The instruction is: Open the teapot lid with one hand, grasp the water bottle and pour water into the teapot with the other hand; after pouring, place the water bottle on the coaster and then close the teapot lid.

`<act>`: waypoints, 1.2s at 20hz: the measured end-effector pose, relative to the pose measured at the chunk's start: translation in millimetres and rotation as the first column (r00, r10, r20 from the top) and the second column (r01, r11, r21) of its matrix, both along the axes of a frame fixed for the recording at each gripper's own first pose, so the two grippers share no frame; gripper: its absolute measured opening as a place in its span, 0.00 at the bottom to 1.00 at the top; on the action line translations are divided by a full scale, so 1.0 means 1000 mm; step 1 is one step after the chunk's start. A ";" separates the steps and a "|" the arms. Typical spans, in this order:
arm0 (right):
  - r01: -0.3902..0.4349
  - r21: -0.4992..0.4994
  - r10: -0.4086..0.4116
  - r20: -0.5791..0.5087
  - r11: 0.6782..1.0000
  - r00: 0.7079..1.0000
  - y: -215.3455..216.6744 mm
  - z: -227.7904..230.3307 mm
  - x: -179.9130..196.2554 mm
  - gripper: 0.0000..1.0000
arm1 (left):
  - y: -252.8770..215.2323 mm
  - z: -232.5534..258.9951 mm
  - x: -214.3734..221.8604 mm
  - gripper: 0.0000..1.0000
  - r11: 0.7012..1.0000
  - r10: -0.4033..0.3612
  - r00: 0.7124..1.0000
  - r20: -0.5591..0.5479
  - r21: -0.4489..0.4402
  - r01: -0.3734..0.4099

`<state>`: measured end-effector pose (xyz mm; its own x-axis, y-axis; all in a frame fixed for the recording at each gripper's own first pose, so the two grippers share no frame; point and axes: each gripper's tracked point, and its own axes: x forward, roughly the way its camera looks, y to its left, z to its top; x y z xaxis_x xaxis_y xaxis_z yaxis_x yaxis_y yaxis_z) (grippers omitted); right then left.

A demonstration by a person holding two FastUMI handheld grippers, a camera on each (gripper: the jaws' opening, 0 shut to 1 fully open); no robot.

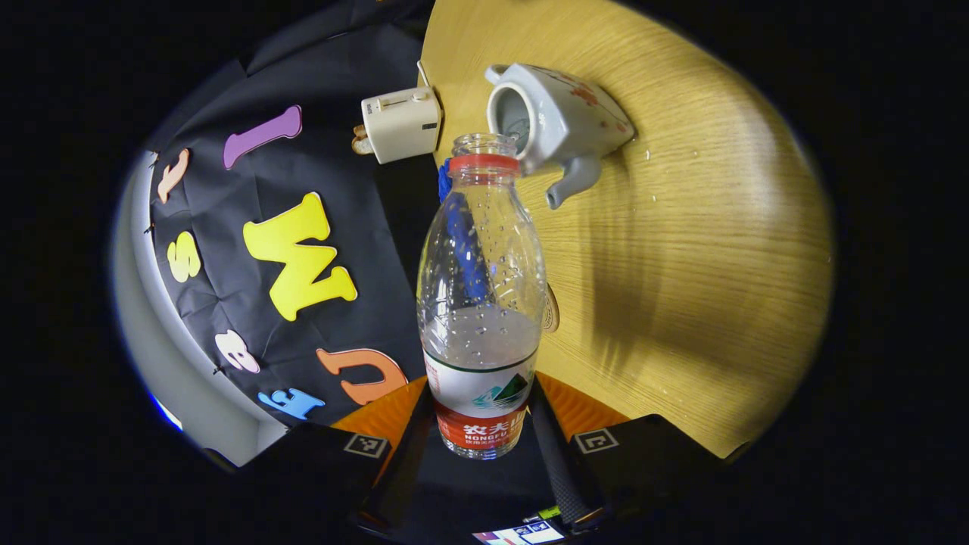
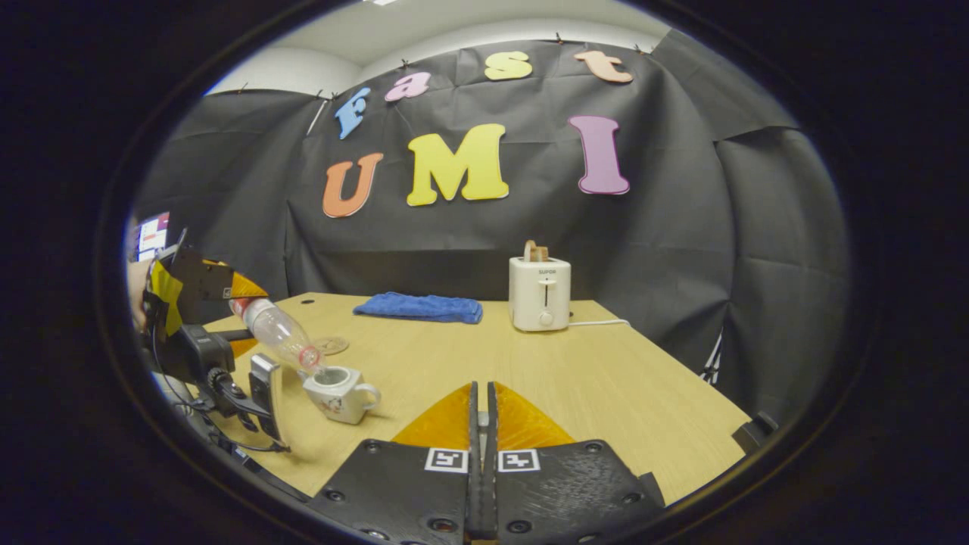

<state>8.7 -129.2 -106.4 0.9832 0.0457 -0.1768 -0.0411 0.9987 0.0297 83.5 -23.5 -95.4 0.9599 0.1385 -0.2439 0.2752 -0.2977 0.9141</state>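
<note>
My left gripper (image 1: 481, 412) is shut on the lower part of a clear water bottle (image 1: 481, 303) with no cap, partly full. In the right gripper view the bottle (image 2: 280, 333) is tilted, and its mouth is right over the open top of the white teapot (image 2: 341, 393) on the wooden table; the left gripper (image 2: 244, 299) holds its base. The teapot (image 1: 560, 121) has no lid on. A round coaster (image 2: 331, 346) lies just behind it. My right gripper (image 2: 482, 405) hovers over the table's near side, its fingers pressed on a small pale sliver, apparently the teapot lid's knob.
A white toaster (image 2: 539, 294) with its cord stands at the back of the table (image 2: 606, 378). A folded blue cloth (image 2: 420, 307) lies to its left. A few water drops dot the wood beside the teapot. A person's hand and cables sit at the table's left edge.
</note>
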 end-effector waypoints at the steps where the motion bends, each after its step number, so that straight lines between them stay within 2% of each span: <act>1: 0.000 0.001 0.000 0.000 1.000 1.000 0.000 0.000 0.000 0.00 | -0.001 0.002 0.000 0.74 1.000 -0.004 1.000 0.006 0.013 0.004; 7: -0.002 0.011 0.002 -0.009 1.000 1.000 0.000 -0.005 -0.002 0.00 | -0.012 0.013 0.006 0.74 0.992 -0.047 0.999 0.023 0.116 0.044; 17: 0.018 0.017 -0.018 0.001 1.000 1.000 -0.008 -0.001 -0.004 0.00 | -0.013 0.027 0.010 0.74 0.979 -0.064 0.997 0.033 0.195 0.056; 19: 0.015 0.018 -0.015 0.000 1.000 1.000 -0.007 -0.002 -0.003 0.00 | -0.013 0.030 0.010 0.77 0.977 -0.068 0.997 0.039 0.206 0.059; 20: 0.013 0.017 -0.013 -0.001 1.000 1.000 -0.006 -0.004 -0.004 0.00 | -0.013 0.031 0.010 0.74 0.974 -0.075 0.996 0.039 0.215 0.065; 24: 0.015 0.014 -0.015 0.004 1.000 1.000 -0.009 -0.002 -0.005 0.00 | -0.014 0.038 0.012 0.74 0.960 -0.092 0.995 0.040 0.269 0.078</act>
<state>3.8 -137.9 -108.8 0.9844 0.0335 -0.1725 -0.0264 0.9987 0.0432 95.8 -37.3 -57.5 0.9812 0.1090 -0.1592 0.1929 -0.5530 0.8105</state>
